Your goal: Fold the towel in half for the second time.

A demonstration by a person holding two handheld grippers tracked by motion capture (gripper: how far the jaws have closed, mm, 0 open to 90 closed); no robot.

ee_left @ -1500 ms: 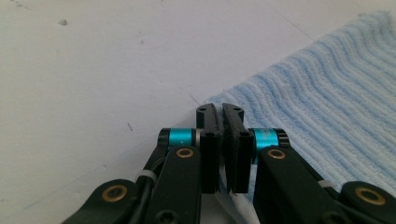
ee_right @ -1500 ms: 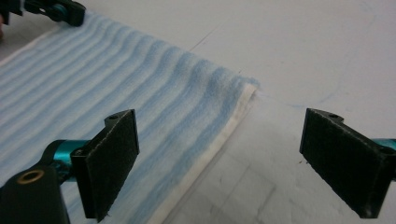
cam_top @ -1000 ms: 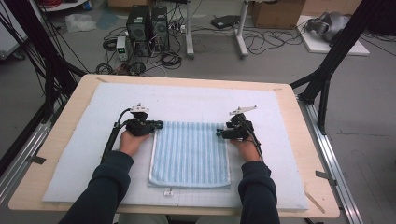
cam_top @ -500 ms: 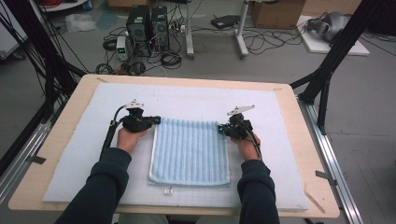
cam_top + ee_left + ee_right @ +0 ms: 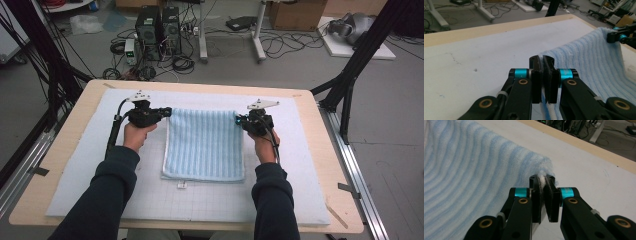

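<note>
Jaws of the left gripper are clenched on the far left corner of the towel, with the white hem pinched between the pads in the left gripper view. Jaws of the right gripper are clamped on the far right corner, where a tuft of terry is squeezed between the pads in the right gripper view; these jaws have just been closing, with the towel corner between them. The towel, light blue with ribbed stripes, is spread at the middle of the white grid mat on the wooden surface. Its far edge is held off the mat between the two grippers, while the near edge with a small white tag lies flat.

Handling, judged: the cloth looks soft, light and limp, so sagging between the two grips is expected and nothing fragile is involved. Loose terry could slip from a shallow pinch, so the stitched hem at the corners is the better place to hold. Both corners are best kept level and apart to keep the edge taut.
</note>
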